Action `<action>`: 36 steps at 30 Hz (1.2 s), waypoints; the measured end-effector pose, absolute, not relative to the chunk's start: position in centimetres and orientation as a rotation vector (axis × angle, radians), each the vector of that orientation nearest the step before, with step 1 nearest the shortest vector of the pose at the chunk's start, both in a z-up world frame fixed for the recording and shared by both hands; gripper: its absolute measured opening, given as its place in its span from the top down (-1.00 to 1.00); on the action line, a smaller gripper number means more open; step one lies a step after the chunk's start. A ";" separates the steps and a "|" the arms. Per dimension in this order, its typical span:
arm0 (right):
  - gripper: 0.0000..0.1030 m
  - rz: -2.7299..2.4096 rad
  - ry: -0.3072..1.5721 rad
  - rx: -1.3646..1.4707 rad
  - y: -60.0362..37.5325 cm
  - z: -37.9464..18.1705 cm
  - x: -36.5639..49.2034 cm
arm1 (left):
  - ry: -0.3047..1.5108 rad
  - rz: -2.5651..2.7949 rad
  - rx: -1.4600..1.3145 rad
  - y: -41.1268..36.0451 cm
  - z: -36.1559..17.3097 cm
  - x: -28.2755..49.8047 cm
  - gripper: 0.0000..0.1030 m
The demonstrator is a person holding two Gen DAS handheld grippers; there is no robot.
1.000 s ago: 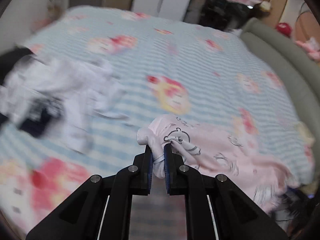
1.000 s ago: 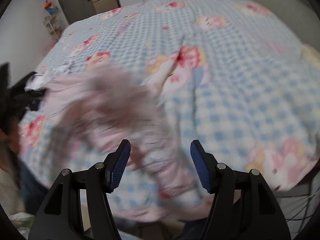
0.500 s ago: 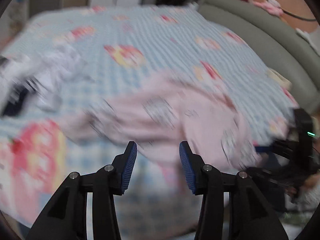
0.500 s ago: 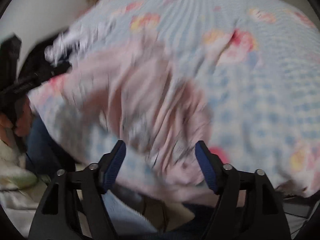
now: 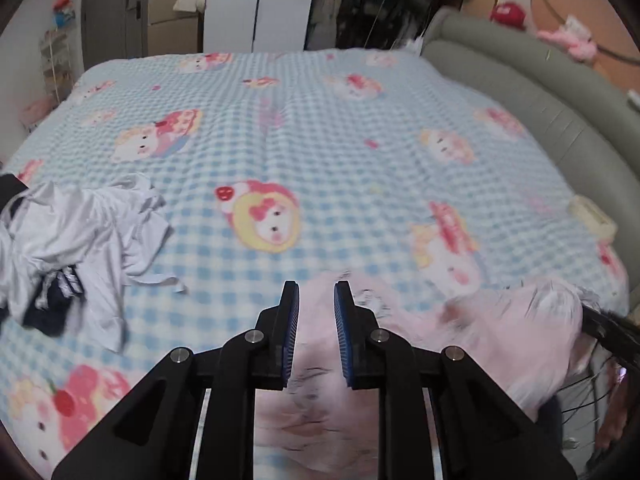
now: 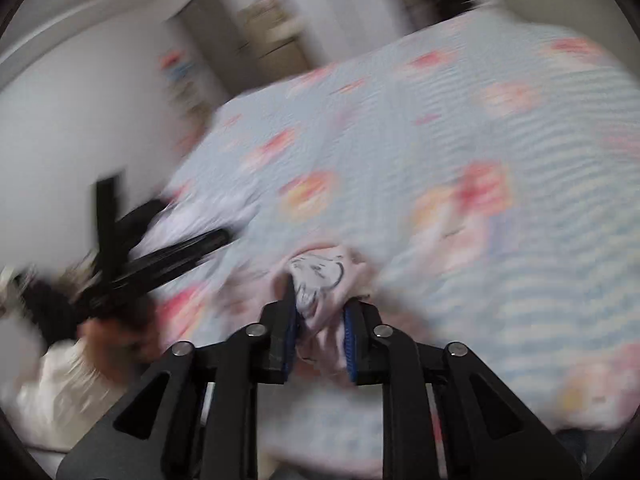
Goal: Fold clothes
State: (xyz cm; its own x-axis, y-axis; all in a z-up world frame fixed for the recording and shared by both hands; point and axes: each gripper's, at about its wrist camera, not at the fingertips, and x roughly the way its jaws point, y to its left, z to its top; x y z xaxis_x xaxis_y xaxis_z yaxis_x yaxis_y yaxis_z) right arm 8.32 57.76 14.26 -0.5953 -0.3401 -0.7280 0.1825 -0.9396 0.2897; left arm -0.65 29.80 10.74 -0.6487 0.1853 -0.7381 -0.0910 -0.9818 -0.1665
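Observation:
A pink garment with cartoon prints [image 5: 472,332] lies crumpled at the near edge of the bed. My left gripper [image 5: 316,300] is open just above it, with nothing between its pads. In the blurred right wrist view my right gripper [image 6: 320,312] is shut on a bunched fold of the same pink garment [image 6: 320,276], lifted off the bed. The left gripper's black body [image 6: 160,256] shows at the left of that view.
A blue checked blanket with cartoon patches [image 5: 320,128] covers the bed. A pile of white and dark clothes [image 5: 68,248] lies at the left. A grey padded headboard [image 5: 540,92] curves along the right. Wardrobes and shelves stand beyond the far edge.
My left gripper let go of the pink garment and opened. My right gripper, open before, has closed on a fold of the garment and swung fast.

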 end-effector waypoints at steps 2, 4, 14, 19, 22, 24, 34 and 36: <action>0.48 -2.566 -0.226 1.361 59.0 12.3 7.7 | -0.197 2.608 -1.183 30.4 10.1 1.5 0.24; 0.43 -2.525 -0.245 1.376 59.6 10.8 8.6 | -0.189 2.523 -1.149 31.6 9.2 3.9 0.17; 0.42 -2.369 -0.192 1.501 61.1 6.1 8.6 | 0.187 2.409 -1.317 39.0 3.5 4.8 0.59; 0.65 -2.249 -0.412 1.222 61.8 10.8 8.7 | -0.052 2.617 -1.138 35.7 9.7 1.5 0.61; 0.42 -2.461 -0.454 1.119 63.6 13.3 7.5 | -0.163 2.721 -1.163 33.2 11.0 -1.0 0.55; 0.33 -2.620 -0.296 1.210 63.8 12.8 6.2 | -0.128 2.694 -1.221 32.9 10.4 -0.9 0.55; 0.09 -2.470 -0.194 1.360 58.3 6.6 4.6 | -0.125 2.478 -1.283 35.1 5.3 3.0 0.16; 0.01 -2.469 -0.182 1.392 57.5 5.4 4.4 | -0.148 2.497 -1.301 35.4 5.1 2.2 -0.12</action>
